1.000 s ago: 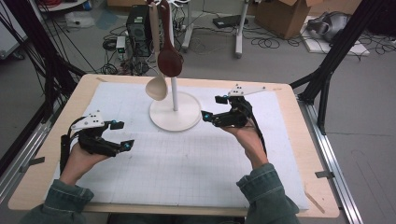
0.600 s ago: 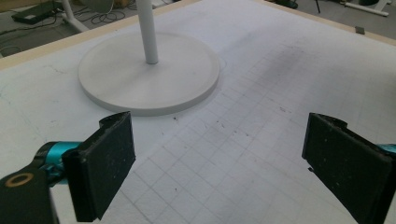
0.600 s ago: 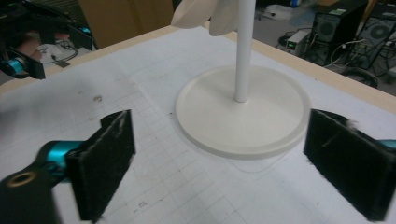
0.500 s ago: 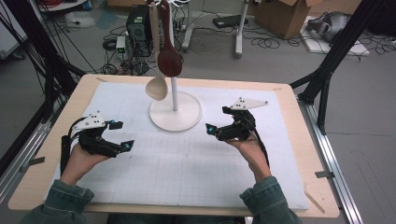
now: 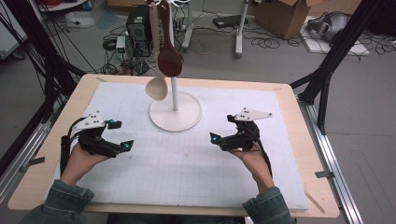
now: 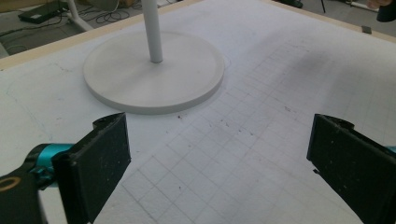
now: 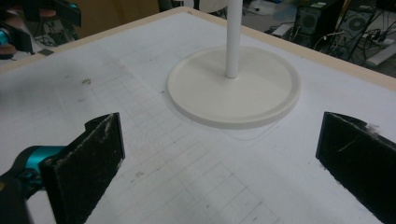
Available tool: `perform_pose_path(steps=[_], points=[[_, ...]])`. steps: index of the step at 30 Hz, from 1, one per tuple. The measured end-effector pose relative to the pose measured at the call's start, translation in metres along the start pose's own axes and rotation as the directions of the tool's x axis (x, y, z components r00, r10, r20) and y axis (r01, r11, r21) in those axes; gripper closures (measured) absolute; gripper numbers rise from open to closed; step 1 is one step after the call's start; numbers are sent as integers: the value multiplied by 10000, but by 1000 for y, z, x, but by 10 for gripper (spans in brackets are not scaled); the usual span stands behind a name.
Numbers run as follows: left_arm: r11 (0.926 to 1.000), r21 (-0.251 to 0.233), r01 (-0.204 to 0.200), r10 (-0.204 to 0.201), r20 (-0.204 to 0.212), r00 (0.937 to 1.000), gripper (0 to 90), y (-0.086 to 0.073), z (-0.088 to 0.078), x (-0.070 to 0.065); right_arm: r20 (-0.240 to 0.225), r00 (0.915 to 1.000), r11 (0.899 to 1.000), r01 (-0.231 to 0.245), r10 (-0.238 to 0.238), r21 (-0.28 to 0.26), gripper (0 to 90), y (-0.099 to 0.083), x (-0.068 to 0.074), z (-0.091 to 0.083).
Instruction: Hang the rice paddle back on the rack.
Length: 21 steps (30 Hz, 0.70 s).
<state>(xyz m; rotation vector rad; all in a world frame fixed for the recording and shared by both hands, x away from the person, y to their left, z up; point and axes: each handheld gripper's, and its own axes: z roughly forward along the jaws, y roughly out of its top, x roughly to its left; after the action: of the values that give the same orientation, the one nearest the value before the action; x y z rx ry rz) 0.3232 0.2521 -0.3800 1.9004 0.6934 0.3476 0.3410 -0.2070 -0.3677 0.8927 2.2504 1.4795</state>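
A white stand with a round base (image 5: pixel 187 122) and a thin pole (image 5: pixel 174 91) rises from the middle of the mat. From its top hang a dark brown spoon (image 5: pixel 169 60) and a cream spoon (image 5: pixel 157 87). My left gripper (image 5: pixel 120 135) rests low on the mat to the left of the base, open and empty. My right gripper (image 5: pixel 222 129) is to the right of the base, also open and empty. Both pairs of jaws have just been opening with nothing between them. The base (image 6: pixel 154 74) lies ahead of the left gripper (image 6: pixel 219 163). The base (image 7: pixel 233 88) also lies ahead of the right gripper (image 7: pixel 219 158).
A white gridded mat (image 5: pixel 187 177) covers the wooden table (image 5: pixel 317 196). Black frame posts (image 5: pixel 327 70) stand at both sides. Behind the table the floor holds cables, a computer tower (image 5: pixel 137 28) and a cardboard box (image 5: pixel 280 14).
My right gripper has come back from beside the stand toward the front edge and sunk lower, its jaws spreading. The left hand has stayed in place.
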Motion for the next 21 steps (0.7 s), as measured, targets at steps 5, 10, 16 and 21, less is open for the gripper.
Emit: perform_pose_path(steps=[5,10,16,21], points=[[10000,46,-15,15,1,10000,61,0,0,0,80,10000,10000,-30,29,24,3,-12,2,-4],[10000,83,3,-3,-7,10000,61,-2,2,0,219,9998,9999,-32,30,113,3,-23,3,-9],[9999,100,12,-12,-1,10000,61,-3,3,0,394,9991,9998,-152,146,137,4,-34,3,-16],[9999,102,17,-17,-1,10000,61,-3,2,0,476,9986,9996,-240,231,178,4,-43,4,-19]])
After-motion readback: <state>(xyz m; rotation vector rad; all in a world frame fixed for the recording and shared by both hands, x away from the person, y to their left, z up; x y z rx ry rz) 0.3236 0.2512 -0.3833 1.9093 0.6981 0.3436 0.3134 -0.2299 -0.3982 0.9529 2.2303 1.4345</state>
